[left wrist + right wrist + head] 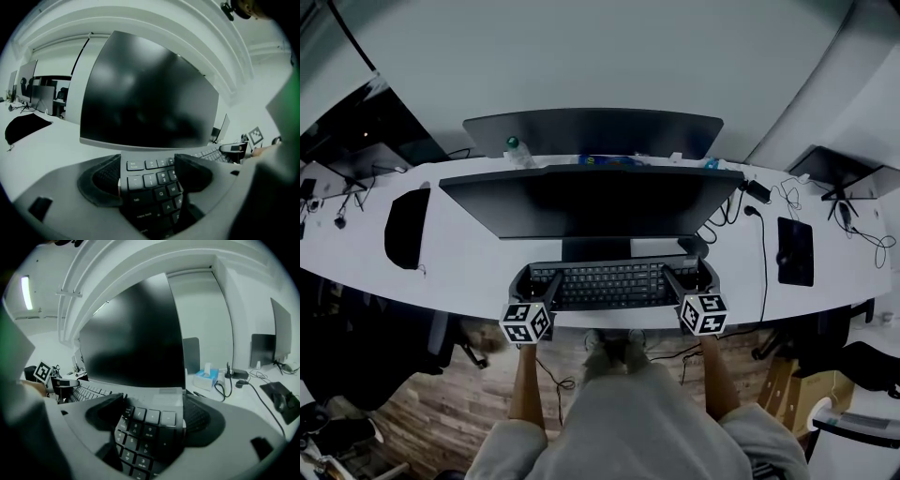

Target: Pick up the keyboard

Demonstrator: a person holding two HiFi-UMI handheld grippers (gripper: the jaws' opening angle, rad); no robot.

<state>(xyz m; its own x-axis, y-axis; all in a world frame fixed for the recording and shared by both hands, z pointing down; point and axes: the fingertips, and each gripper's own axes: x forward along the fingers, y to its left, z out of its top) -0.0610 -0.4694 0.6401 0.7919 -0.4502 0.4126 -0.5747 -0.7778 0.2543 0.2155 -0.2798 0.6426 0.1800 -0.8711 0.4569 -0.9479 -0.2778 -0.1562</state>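
Observation:
A black keyboard lies crosswise at the front edge of the white desk, just before the monitor stand. My left gripper is shut on its left end, and my right gripper is shut on its right end. In the left gripper view the jaws clasp the keyboard at the escape and tab keys, one jaw over the keys. In the right gripper view the jaws clasp the number-pad end of the keyboard. Whether the keyboard is off the desk I cannot tell.
A large dark monitor stands right behind the keyboard, with a second monitor back to back. A black pad lies at the left, a black mouse pad and cables at the right. A tissue box sits beyond.

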